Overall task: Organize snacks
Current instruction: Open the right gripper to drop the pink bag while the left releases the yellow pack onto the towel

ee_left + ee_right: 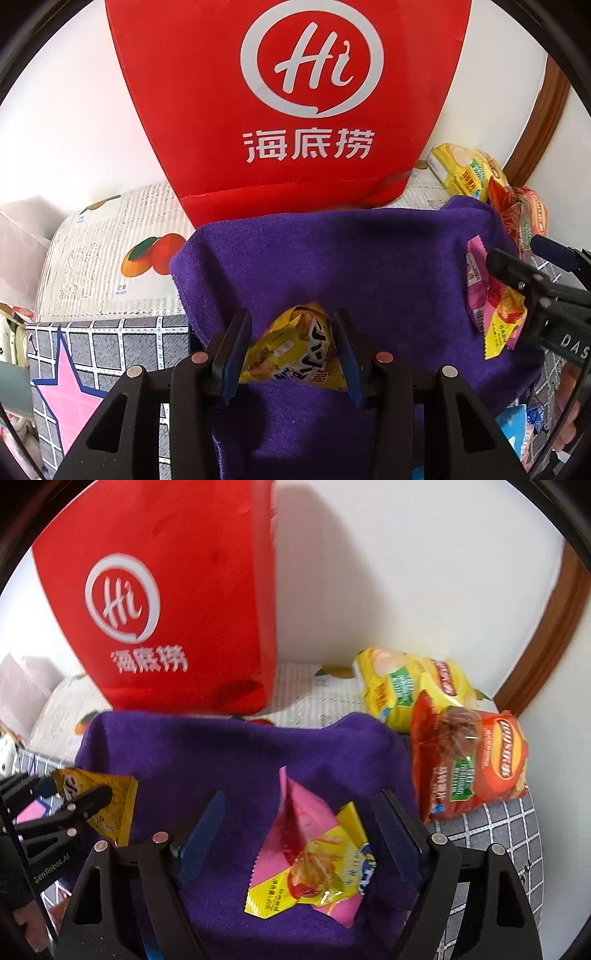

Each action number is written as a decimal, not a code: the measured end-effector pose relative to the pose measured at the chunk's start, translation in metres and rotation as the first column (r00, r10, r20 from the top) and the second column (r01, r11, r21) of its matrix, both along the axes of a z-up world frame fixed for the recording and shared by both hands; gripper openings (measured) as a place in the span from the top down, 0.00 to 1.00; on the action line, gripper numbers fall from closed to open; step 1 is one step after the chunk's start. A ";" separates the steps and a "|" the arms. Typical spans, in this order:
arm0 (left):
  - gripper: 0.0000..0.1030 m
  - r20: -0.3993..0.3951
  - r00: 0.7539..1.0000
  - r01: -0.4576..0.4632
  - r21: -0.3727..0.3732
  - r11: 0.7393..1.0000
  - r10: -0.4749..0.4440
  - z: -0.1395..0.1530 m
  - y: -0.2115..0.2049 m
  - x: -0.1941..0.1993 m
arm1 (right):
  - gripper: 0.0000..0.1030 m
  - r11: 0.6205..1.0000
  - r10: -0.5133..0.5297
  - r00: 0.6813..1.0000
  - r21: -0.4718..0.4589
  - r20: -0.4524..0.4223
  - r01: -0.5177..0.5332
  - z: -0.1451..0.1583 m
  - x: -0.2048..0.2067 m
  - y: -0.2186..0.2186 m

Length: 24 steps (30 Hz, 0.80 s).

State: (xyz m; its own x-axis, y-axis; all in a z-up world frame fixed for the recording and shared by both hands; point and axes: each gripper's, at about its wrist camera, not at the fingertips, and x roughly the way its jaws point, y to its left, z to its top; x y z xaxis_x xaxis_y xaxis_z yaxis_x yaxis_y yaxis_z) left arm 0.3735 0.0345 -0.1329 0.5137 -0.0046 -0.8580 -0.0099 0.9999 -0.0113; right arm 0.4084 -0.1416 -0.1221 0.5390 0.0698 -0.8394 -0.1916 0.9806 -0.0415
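On the tabletop lies a purple towel. The left hand-held gripper is clamped on a crumpled yellow snack packet. The right hand-held gripper stands apart around a pink-and-yellow packet lying on the towel. Behind stands a red bag.

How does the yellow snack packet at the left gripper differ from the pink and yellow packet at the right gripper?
The yellow snack packet is clamped between the left gripper fingers; the pink and yellow packet lies loose between the right gripper fingers, which stand wide. The first carries black-and-white lettering; the second shows fries. Both sit over the purple towel.
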 end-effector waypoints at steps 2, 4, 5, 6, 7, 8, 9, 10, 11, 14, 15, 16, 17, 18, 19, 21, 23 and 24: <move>0.49 0.008 1.000 0.005 -0.016 1.000 -0.005 0.003 0.001 -0.001 | 0.20 1.000 -0.004 1.000 0.011 0.011 0.004 0.005 0.000 -0.003; 0.43 0.026 1.000 0.014 -0.029 0.999 -0.013 0.007 0.000 -0.003 | 0.20 1.000 -0.009 1.000 0.014 0.029 0.009 0.010 -0.002 -0.006; 0.40 0.032 0.999 0.018 -0.028 0.999 -0.017 0.010 0.000 -0.004 | 0.20 1.000 -0.013 0.999 0.012 0.038 0.012 0.013 -0.003 -0.006; 0.40 0.041 0.999 0.021 -0.024 0.999 -0.020 0.012 -0.001 -0.006 | 0.20 1.000 -0.014 0.999 0.014 0.043 0.013 0.016 -0.004 -0.007; 0.40 0.049 0.999 0.022 -0.020 1.000 -0.021 0.015 -0.002 -0.007 | 0.20 1.000 -0.014 0.999 0.022 0.044 0.013 0.019 -0.004 -0.007; 0.40 0.053 0.998 0.022 -0.019 1.000 -0.021 0.017 -0.003 -0.008 | 0.20 0.999 -0.017 0.999 0.036 0.044 0.015 0.023 -0.005 -0.009; 0.40 0.059 0.998 0.024 -0.021 0.999 -0.023 0.019 -0.004 -0.009 | 0.20 0.999 -0.019 0.999 0.052 0.044 0.016 0.026 -0.005 -0.010; 0.40 0.061 0.998 0.026 -0.023 0.999 -0.025 0.021 -0.004 -0.009 | 0.20 0.997 -0.020 0.999 0.069 0.045 0.017 0.030 -0.007 -0.012; 0.40 0.065 0.998 0.028 -0.024 0.999 -0.026 0.023 -0.005 -0.010 | 0.20 0.997 -0.018 0.999 0.081 0.047 0.015 0.035 -0.008 -0.013; 0.40 0.078 0.996 0.032 -0.018 0.999 -0.030 0.029 -0.007 -0.012 | 0.20 0.998 -0.006 0.997 0.063 0.074 0.001 0.049 -0.014 -0.015; 0.40 0.085 0.996 0.035 -0.018 0.999 -0.034 0.031 -0.008 -0.014 | 0.20 0.999 -0.015 0.996 0.050 0.092 0.010 0.054 -0.017 -0.017; 0.40 0.092 0.995 0.039 -0.018 0.999 -0.037 0.034 -0.009 -0.015 | 0.20 0.999 -0.029 0.993 0.044 0.112 0.024 0.060 -0.022 -0.020; 0.40 0.096 0.995 0.042 -0.017 0.999 -0.040 0.036 -0.010 -0.016 | 0.20 0.998 -0.046 0.991 0.047 0.129 0.040 0.065 -0.027 -0.024; 0.40 0.101 0.994 0.044 -0.016 0.999 -0.042 0.039 -0.011 -0.018 | 0.20 0.997 -0.060 0.989 0.059 0.137 0.053 0.067 -0.032 -0.030; 0.40 0.108 0.993 0.046 -0.016 0.999 -0.044 0.042 -0.012 -0.019 | 0.20 0.996 -0.069 0.988 0.069 0.137 0.060 0.069 -0.036 -0.034; 0.40 0.116 0.992 0.051 -0.019 0.999 -0.049 0.046 -0.013 -0.023 | 0.20 0.993 -0.081 0.988 0.098 0.129 0.068 0.069 -0.047 -0.047; 0.40 0.121 0.991 0.056 -0.017 0.998 -0.053 0.049 -0.016 -0.026 | 0.20 0.992 -0.080 0.989 0.107 0.124 0.067 0.068 -0.060 -0.057; 0.40 0.124 0.991 0.058 -0.017 0.998 -0.056 0.051 -0.018 -0.028 | 0.20 0.992 -0.082 0.989 0.103 0.123 0.069 0.067 -0.066 -0.062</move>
